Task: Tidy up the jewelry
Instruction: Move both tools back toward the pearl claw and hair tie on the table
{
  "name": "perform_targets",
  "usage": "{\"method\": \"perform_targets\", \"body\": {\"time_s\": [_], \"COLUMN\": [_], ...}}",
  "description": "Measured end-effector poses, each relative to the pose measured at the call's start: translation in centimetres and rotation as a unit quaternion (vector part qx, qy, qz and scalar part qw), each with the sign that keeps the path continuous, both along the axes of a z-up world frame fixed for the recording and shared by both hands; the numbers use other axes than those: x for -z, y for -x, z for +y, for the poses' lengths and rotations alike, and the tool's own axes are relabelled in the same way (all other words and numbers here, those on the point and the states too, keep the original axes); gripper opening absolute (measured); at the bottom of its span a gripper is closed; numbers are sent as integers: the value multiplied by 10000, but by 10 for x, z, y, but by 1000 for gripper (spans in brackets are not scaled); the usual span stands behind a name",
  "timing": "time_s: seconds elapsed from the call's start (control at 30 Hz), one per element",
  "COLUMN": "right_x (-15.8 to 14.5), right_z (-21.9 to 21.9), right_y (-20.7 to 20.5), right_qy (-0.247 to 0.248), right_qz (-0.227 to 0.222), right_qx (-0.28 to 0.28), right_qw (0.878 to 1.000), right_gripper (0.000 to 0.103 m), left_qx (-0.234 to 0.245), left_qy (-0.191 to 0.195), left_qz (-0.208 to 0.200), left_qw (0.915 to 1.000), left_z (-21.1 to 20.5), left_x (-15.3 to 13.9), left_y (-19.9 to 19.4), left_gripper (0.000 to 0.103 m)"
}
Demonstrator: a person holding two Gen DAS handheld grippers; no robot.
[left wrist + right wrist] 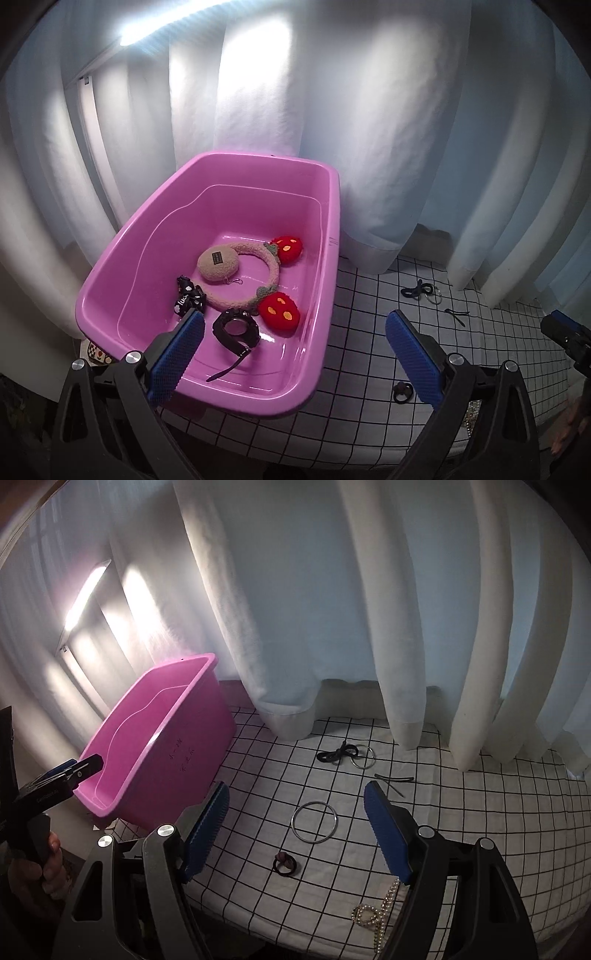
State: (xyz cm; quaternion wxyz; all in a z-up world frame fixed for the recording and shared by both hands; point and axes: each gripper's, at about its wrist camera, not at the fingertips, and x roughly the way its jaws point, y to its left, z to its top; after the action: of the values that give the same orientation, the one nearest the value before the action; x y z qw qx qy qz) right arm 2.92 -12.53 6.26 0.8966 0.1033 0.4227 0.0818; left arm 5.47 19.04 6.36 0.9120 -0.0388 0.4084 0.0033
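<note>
the black ribbon in the pink bin reads "luck".

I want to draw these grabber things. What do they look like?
Each one, like the left gripper and the right gripper, has two flat fingers with bumpy blue pads on black plastic arms with cut-out holes. Shiny round silver screws sit at the joints. The left one's black side carries small white lettering, too small to read. A bare hand holds its handle.

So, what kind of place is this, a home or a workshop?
Probably a home, likely a bedroom: white curtains hang down to a soft surface under a white cloth with a black grid, perhaps a bed. A pink plastic tub on it holds a plush strawberry headband.
</note>
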Motion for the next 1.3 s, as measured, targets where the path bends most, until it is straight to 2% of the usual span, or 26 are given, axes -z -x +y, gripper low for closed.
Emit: {"method": "perform_targets", "body": {"time_s": [0.23,0.47,0.7,0.93,1.13,1.3], "right_x": [21,67,104,132,157,178], "right_z": [-74,-98,-85,-63,-40,-26], "right_y": [52,89,117,133,134,123], "right_qy": [-62,-169,-461,-505,-424,-289], "right_qz": [168,398,691,751,603,434], "right_qx": [488,448,414,816,1137,1199], "right_qw": [9986,9981,9957,9925,9908,9914], "right_gripper": [72,72,72,72,72,72], "left_qx": [286,338,423,913,1299,1407], "left_qy": [111,-68,-252,-433,-405,-406], "left_qz": [123,511,813,845,745,688], "left_qw": [9995,9981,9955,9913,9879,9868], "left_z": [-59,-103,-113,-118,-121,-126], "left_x": [14,49,78,112,147,176], "left_y": [35,69,81,68,55,44], "left_gripper": [97,97,97,97,97,97]}}
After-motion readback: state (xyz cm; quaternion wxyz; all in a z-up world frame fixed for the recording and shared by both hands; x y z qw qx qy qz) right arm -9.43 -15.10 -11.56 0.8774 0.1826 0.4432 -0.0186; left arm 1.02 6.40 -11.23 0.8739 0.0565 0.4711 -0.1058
